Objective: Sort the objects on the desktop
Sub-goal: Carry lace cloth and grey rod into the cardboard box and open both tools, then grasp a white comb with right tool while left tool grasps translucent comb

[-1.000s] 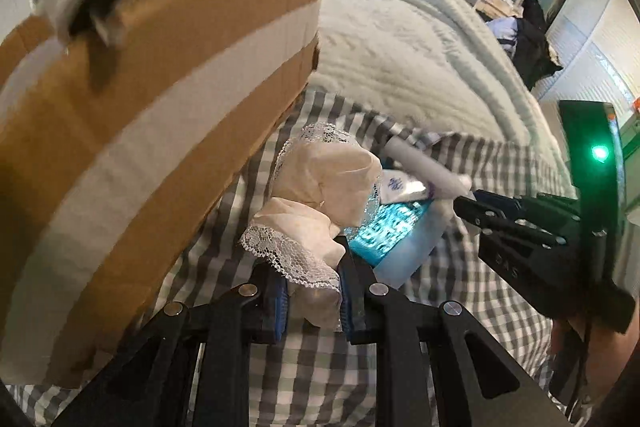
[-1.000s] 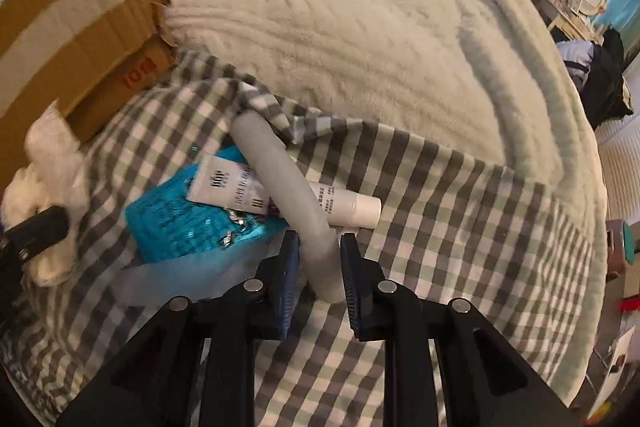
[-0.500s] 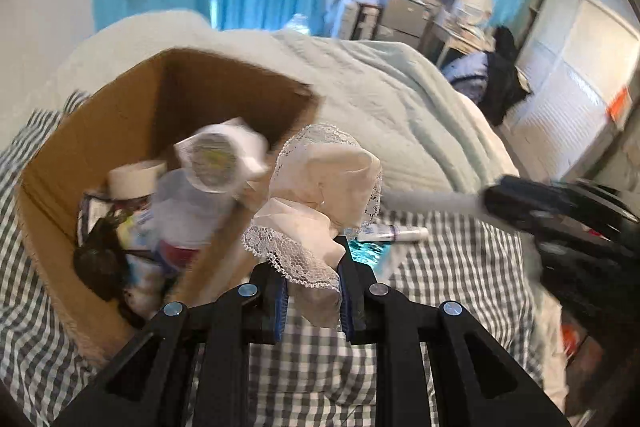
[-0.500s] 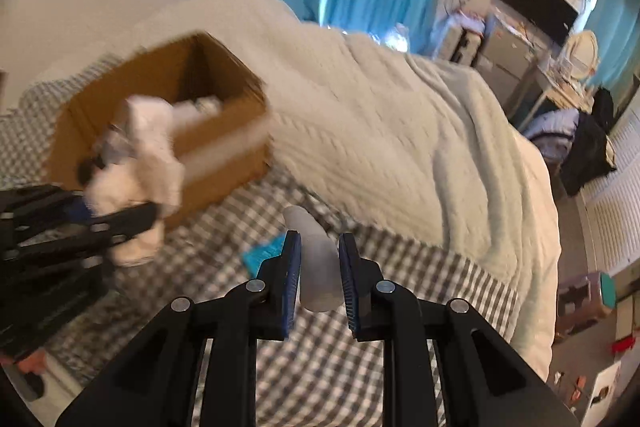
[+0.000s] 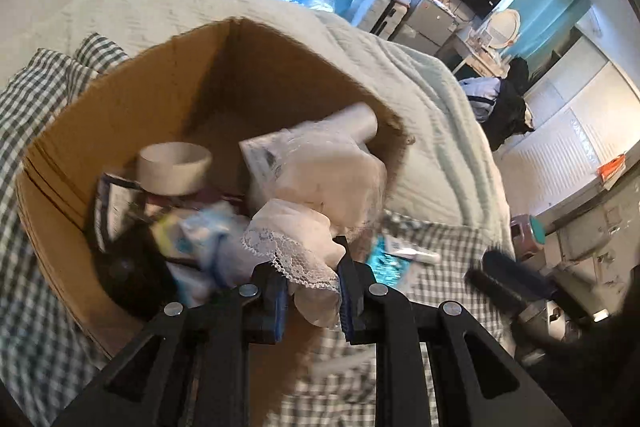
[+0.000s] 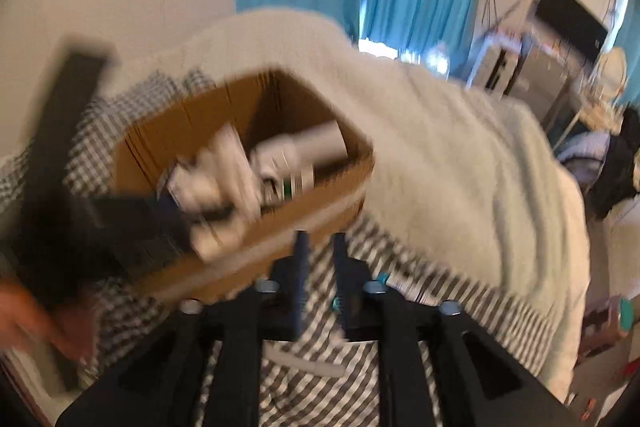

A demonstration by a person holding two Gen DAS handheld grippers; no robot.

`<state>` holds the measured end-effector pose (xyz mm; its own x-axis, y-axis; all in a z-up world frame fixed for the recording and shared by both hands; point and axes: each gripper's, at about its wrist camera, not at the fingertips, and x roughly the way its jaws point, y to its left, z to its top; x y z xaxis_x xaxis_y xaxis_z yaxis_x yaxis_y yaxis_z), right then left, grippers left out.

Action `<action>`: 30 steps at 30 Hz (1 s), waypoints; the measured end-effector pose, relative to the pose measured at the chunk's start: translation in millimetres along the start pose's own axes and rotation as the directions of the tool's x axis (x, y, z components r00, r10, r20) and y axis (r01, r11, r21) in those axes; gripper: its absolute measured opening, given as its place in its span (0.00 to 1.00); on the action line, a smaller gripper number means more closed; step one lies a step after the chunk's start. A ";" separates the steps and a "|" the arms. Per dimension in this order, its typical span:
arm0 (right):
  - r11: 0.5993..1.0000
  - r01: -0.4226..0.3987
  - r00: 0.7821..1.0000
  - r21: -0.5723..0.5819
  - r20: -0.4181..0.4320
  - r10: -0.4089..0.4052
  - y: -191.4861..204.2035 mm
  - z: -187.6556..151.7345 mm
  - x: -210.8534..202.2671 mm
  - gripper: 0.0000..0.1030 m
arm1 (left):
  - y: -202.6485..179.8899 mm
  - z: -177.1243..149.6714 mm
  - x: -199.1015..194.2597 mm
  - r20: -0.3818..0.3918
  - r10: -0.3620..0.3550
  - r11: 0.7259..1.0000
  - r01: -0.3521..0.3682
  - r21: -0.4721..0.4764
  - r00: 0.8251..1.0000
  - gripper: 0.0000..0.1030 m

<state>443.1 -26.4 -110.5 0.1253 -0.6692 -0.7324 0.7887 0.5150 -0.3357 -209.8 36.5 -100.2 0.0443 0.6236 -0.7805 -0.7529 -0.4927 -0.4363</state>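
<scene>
My left gripper (image 5: 312, 291) is shut on a cream lace-trimmed cloth (image 5: 320, 195) and holds it over the near right corner of an open cardboard box (image 5: 60, 163). The box holds several items, among them a white roll (image 5: 176, 163) and a white tube (image 5: 352, 119). My right gripper (image 6: 320, 251) hangs just in front of the box's near wall (image 6: 256, 247), its jaws opening with nothing between them. Beneath it, a blurred pale grey tube (image 6: 304, 361) shows against the checked cloth (image 6: 320, 403). In the right wrist view the left gripper (image 6: 160, 223) and its cloth (image 6: 224, 187) are a blur.
A teal pouch (image 5: 384, 259) and a small white tube (image 5: 416, 255) lie on the checked cloth right of the box. A pale knitted blanket (image 6: 460, 167) covers the bed behind. A person's hand (image 6: 24, 315) shows at lower left. Furniture and blue curtains stand beyond.
Both grippers rose and swung toward the box. The lace cloth came from beside the box to over its corner. The grey tube left the right jaws, which have parted.
</scene>
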 end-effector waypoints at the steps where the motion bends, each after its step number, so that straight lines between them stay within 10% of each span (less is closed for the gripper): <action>1: 1.000 -0.009 0.999 0.016 -0.047 0.010 -3.1 -11.5 16.5 0.29 | 8.2 2.1 2.8 -0.006 0.007 1.000 -0.007 0.009 1.000 0.20; 4: 0.994 -0.112 0.988 0.001 -0.109 0.112 -1.5 -39.3 48.1 0.35 | 26.9 7.0 -1.9 0.046 0.025 0.999 -0.026 0.018 0.999 0.20; 7: 0.973 -0.125 0.987 -0.195 -0.126 0.102 23.3 -56.7 60.9 0.66 | 41.4 15.0 -5.6 0.046 0.079 0.997 -0.078 -0.014 0.996 0.33; 9: 0.954 -0.141 0.985 -0.265 -0.139 0.107 35.3 -67.3 67.2 0.66 | 54.1 19.4 -7.5 0.048 0.140 0.988 -0.136 -0.067 0.989 0.57; 16: 0.949 -0.233 0.941 -0.211 -0.296 0.165 36.2 -104.8 104.8 0.66 | 44.6 12.3 -16.0 0.084 0.220 0.975 -0.216 -0.055 0.972 0.74; 18: 0.954 -0.231 0.929 -0.190 -0.334 0.159 33.0 -114.2 112.2 0.49 | 32.5 6.6 -15.5 0.082 0.219 0.976 -0.218 -0.021 0.972 0.74; 19: 0.962 -0.201 0.922 -0.182 -0.368 0.123 29.9 -120.5 117.3 0.21 | 28.4 4.9 -15.1 0.082 0.216 0.976 -0.217 -0.003 0.973 0.74; 22: 0.969 -0.203 0.919 -0.141 -0.370 0.139 16.4 -130.0 107.9 0.07 | 6.9 -6.8 -16.0 0.074 0.192 0.979 -0.197 0.061 0.979 0.74; 30: 0.995 -0.053 0.964 0.087 -0.257 0.074 -67.7 -140.3 52.8 0.07 | -79.1 -43.2 -17.1 0.093 0.082 0.966 -0.102 0.239 0.992 0.74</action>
<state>311.9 -21.4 -209.5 0.0243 -0.4689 -0.8829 0.8303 0.5013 -0.2434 -122.6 38.6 -71.6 -0.0787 0.6346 -0.7688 -0.8887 -0.3941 -0.2343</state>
